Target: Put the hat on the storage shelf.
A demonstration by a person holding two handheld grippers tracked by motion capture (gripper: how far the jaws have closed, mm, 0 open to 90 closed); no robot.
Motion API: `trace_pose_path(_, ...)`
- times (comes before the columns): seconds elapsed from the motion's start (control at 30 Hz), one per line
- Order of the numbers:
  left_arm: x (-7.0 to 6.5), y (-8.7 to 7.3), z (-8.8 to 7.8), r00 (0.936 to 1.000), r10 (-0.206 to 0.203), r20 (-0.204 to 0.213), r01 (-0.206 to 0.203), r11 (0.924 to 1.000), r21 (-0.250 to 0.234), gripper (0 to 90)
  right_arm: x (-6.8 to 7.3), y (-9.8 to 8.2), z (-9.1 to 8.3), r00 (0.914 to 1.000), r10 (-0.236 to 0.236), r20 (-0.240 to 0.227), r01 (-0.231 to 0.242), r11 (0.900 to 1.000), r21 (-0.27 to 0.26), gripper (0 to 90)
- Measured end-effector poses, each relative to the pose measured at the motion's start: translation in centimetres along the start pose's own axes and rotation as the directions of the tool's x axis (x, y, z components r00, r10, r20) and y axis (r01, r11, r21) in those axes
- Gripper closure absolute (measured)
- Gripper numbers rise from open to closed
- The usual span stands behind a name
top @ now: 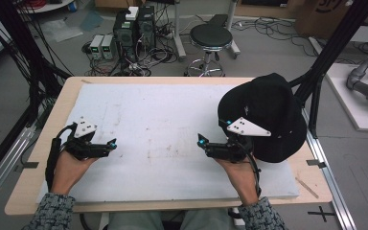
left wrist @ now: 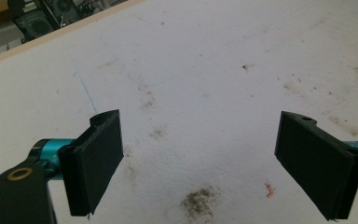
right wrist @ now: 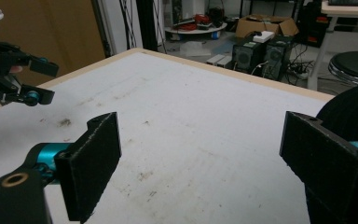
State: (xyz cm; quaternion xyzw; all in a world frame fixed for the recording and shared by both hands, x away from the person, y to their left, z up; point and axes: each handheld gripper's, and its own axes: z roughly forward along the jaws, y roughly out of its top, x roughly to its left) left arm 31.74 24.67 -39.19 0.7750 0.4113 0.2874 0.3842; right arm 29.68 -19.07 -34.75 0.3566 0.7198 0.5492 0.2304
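Two claws, both spread w/ nothing between the jaws. Black cap (top: 268, 115) sits at right end of tabletop (top: 148, 124). Right claw (top: 202, 141) hovers just left of cap; left claw (top: 111, 143) well apart from it, far left. Looks like pre-grasp stage; next move prob needs right claw turned toward cap's brim.
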Motion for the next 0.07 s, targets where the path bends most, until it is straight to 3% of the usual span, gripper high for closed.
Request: trace_pose_path(0.07, 0.0, -0.03, -0.02, 1.0, 0.0, -0.001, 0.0, 1.0, -0.001, 15.5, 0.11, 0.07, 0.04, 1.0, -0.004, -0.002, 0.004, 1.0, -0.001, 12.3)
